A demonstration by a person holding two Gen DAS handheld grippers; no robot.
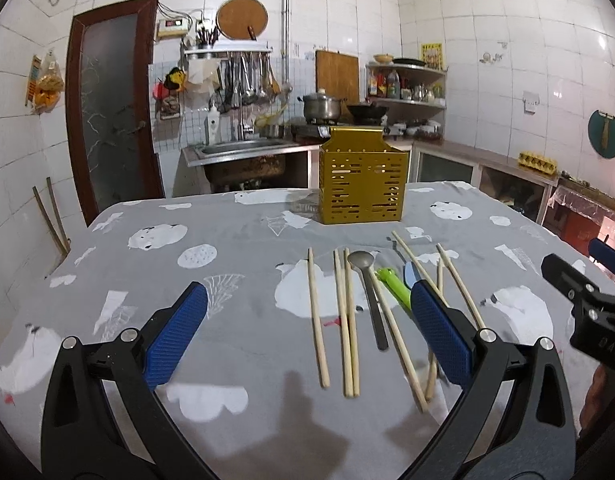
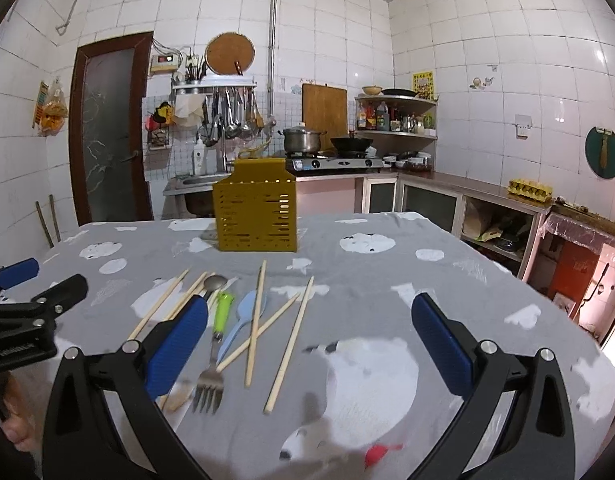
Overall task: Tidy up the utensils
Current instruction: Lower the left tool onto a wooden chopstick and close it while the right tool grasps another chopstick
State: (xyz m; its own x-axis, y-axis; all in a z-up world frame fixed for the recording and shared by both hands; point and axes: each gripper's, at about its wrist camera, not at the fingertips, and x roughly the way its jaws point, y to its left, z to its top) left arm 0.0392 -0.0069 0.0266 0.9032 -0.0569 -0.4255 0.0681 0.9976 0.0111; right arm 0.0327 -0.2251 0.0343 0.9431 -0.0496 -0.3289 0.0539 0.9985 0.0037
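While both grippers hung wide and empty, the chopsticks (image 1: 317, 316) lay lengthwise ahead, pointing at the gold holder (image 1: 362, 178). Left gripper (image 1: 307, 308) looked nearer them — right gripper (image 2: 309, 316) straddled the rest.

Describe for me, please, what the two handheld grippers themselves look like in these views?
Both look alike. The left gripper and right gripper have glossy black plastic linkage arms with triangular cut-outs and silver pivot bolts. Each finger carries a long blue pad with a fine ribbed texture. No cables show.
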